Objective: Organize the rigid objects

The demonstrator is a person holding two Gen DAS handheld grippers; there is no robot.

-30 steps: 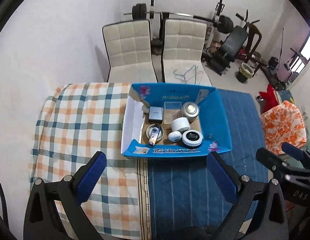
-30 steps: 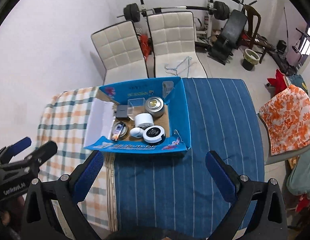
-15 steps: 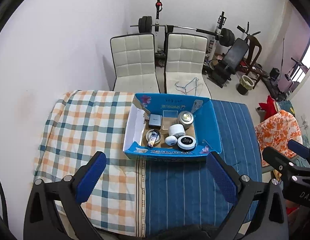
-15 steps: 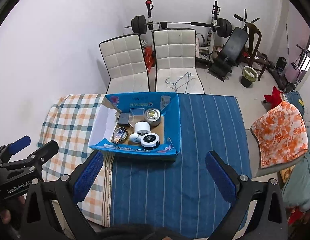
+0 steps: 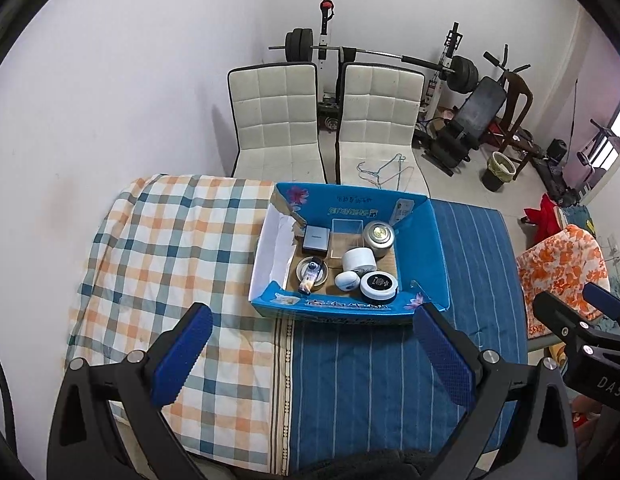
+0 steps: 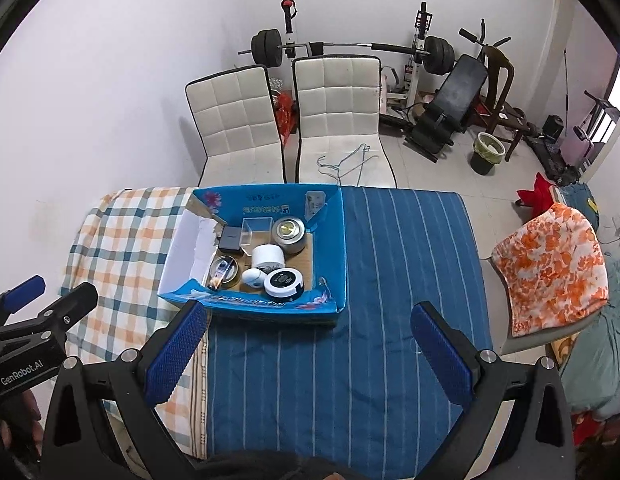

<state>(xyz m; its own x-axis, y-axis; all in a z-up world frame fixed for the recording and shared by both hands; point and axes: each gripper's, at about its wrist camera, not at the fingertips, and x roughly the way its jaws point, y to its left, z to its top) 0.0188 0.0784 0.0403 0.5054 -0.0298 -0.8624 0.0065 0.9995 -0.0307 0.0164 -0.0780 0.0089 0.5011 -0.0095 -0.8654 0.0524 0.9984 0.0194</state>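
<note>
A blue cardboard box [image 5: 423,248] [image 6: 329,236] stands in the middle of the cloth-covered table. Inside it lie a black-lidded white jar [image 5: 378,285] [image 6: 283,283], a white tub [image 5: 358,259], a white oval case [image 5: 346,280], a metal tin [image 5: 378,236] [image 6: 288,233], a grey box [image 5: 316,238], a clear box [image 5: 347,234] and a small bottle on a round dish [image 5: 311,273]. My left gripper [image 5: 310,356] hangs high above the table's near side, open and empty. My right gripper [image 6: 306,354] hovers likewise, open and empty, well back from the box.
The table carries a checked cloth [image 5: 170,248] on the left and a blue striped cloth [image 6: 389,280] on the right. Two white chairs [image 5: 321,120] stand behind it, one with wire hangers. Gym gear [image 6: 429,80] fills the back; an orange-patterned chair [image 6: 549,264] stands at the right.
Both grippers have risen and pulled back from the box, so the whole table now shows and the box looks smaller. Both stayed open and empty.
</note>
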